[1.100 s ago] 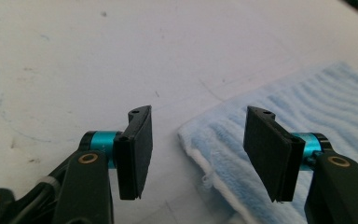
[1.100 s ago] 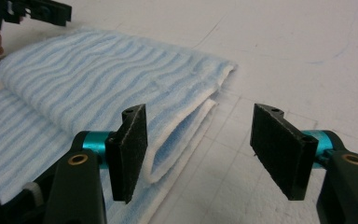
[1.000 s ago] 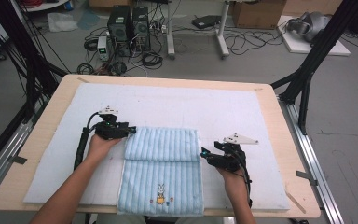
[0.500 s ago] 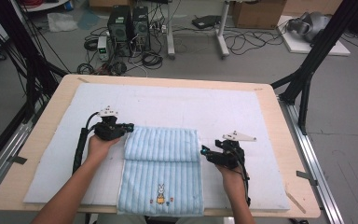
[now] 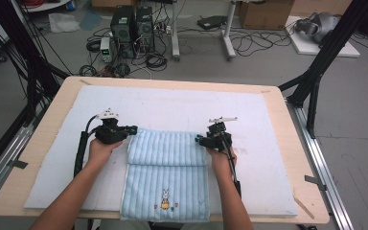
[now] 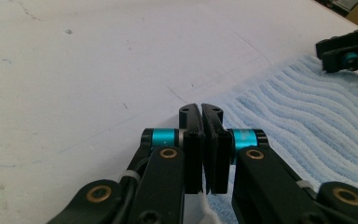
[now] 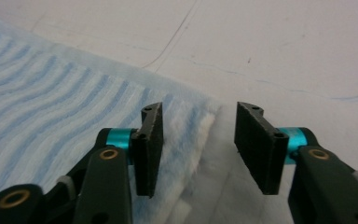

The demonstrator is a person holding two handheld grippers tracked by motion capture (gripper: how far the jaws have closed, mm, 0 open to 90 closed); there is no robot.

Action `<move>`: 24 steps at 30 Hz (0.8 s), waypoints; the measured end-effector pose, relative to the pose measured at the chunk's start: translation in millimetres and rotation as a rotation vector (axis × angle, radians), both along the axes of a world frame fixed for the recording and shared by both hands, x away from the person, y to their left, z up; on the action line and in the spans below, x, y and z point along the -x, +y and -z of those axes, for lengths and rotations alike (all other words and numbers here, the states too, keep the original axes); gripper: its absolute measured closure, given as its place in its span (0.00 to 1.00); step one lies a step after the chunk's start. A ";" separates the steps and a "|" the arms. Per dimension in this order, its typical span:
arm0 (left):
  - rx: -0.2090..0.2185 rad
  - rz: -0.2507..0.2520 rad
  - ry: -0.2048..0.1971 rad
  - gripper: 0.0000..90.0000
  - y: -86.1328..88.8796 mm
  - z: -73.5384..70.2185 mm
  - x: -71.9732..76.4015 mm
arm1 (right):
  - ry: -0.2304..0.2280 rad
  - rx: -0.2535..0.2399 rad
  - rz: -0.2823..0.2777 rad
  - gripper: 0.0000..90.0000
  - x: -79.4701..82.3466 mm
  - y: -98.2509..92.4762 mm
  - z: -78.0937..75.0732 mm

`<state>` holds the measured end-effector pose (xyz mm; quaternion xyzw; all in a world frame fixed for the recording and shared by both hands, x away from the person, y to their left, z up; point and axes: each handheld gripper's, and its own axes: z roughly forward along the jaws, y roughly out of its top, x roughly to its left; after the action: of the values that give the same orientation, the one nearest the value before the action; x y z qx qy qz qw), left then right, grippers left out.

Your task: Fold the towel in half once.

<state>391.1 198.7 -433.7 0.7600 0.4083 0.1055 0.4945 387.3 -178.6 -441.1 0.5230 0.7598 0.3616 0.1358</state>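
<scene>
Towel: we see a light blue striped towel (image 5: 166, 178) lying on the white mat (image 5: 182, 108), folded so that its far part is a doubled band and its near part, with a small rabbit picture (image 5: 165, 199), reaches the near edge of the table (image 5: 294, 143).
Left gripper: our left gripper (image 5: 133, 129) sits at the far left corner of the towel, low over the mat.
Left jaws: in the left gripper view they stand pressed together with almost no gap. The towel's edge (image 6: 307, 135) runs up just beside them on the right; whether a bit of cloth is pinched between the pads we cannot tell.
Right gripper: our right gripper (image 5: 198, 140) is at the far right corner of the towel, pointing in toward the cloth.
Right jaws: they are partly apart and have just been closing. In the right gripper view the towel's corner (image 7: 186, 126) lies between them, one pad (image 7: 150, 149) over the cloth, the other pad (image 7: 257, 144) over the bare mat, and neither presses on the cloth.
Hands: both forearms come in from the near edge, one on either side of the towel.
Surroundings: beyond the table, computer cases (image 5: 133, 24) and loose cables (image 5: 249, 43) lie on the floor.
</scene>
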 end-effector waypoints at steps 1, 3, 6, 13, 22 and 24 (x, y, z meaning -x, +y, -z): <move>0.001 -0.001 0.000 0.96 0.0 -0.4 0.3 | -0.005 0.017 -0.001 0.64 -1.6 2.4 0.5; 0.006 -0.001 0.000 0.97 0.4 -0.5 0.4 | -0.022 0.059 -0.005 0.72 -2.4 5.2 0.7; 0.008 0.000 0.002 0.97 1.2 -0.6 0.8 | -0.030 0.076 -0.012 0.84 -2.9 3.6 0.9; 0.028 -0.003 -0.009 0.97 3.7 -4.9 2.7 | -0.048 0.096 -0.054 0.98 -1.8 4.1 -1.5; 0.099 -0.001 -0.037 0.97 12.7 -21.2 12.9 | -0.139 -0.008 -0.067 0.98 12.5 -4.8 -26.9; 0.113 0.011 -0.047 0.97 14.7 -26.9 17.8 | -0.161 -0.018 -0.086 0.98 19.5 -6.2 -34.5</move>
<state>373.3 213.4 -406.8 0.7305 0.3977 0.0971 0.5466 367.9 -184.8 -406.6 0.4604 0.7647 0.4150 0.1762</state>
